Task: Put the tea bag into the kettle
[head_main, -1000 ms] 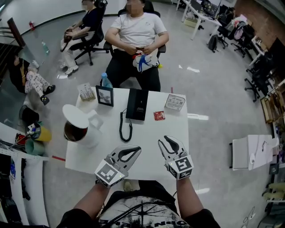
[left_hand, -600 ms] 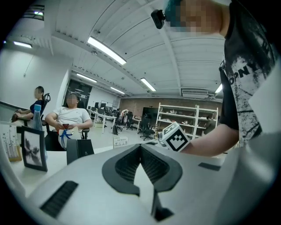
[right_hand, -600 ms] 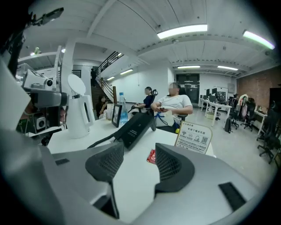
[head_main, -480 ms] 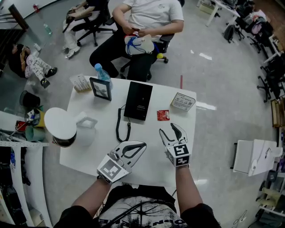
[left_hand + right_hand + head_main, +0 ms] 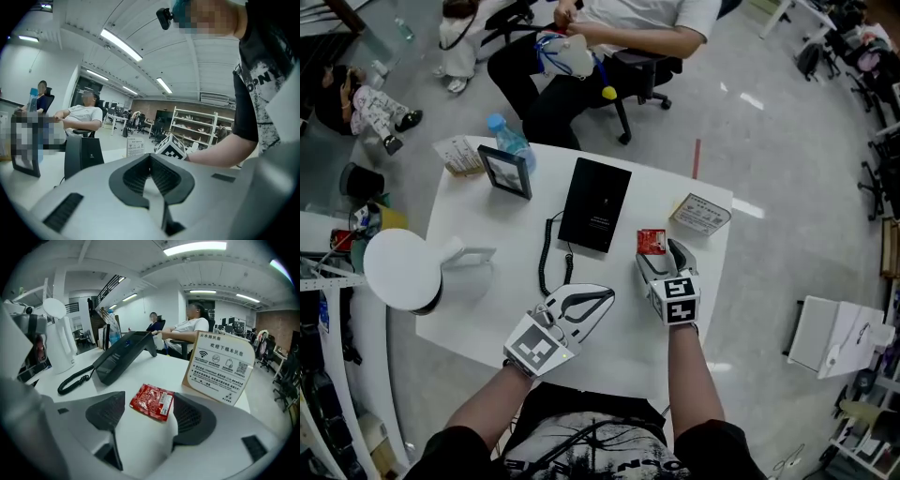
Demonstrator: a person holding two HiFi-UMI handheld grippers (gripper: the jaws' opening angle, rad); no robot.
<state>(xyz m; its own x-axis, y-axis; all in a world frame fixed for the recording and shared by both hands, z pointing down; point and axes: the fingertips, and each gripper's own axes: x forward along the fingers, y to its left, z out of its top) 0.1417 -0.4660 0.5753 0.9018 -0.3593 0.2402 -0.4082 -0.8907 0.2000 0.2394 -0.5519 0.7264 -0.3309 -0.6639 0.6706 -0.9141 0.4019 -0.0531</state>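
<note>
The red tea bag packet (image 5: 652, 241) lies flat on the white table (image 5: 487, 323), right of the black phone. My right gripper (image 5: 667, 257) is lowered around it. Its jaws have just been opening and now stand wide, the tea bag (image 5: 152, 401) on the table between them with neither pad pressing on it. The white kettle (image 5: 467, 281) stands at the table's left edge with its round lid (image 5: 401, 270) flipped open; in the right gripper view the kettle (image 5: 58, 341) is far left. My left gripper (image 5: 602, 300) hovers near the table's front, shut and empty.
A black phone (image 5: 595, 204) with a coiled cord (image 5: 546, 262) sits mid-table. Behind are a photo frame (image 5: 506, 172), a water bottle (image 5: 508, 136) and a tissue pack (image 5: 459, 155). A printed sign card (image 5: 701, 214) stands just right of the tea bag. A person sits beyond the table.
Both grippers moved forward over the table. The right one dropped to the tea bag and opened its jaws wide around it. The left stayed shut.
</note>
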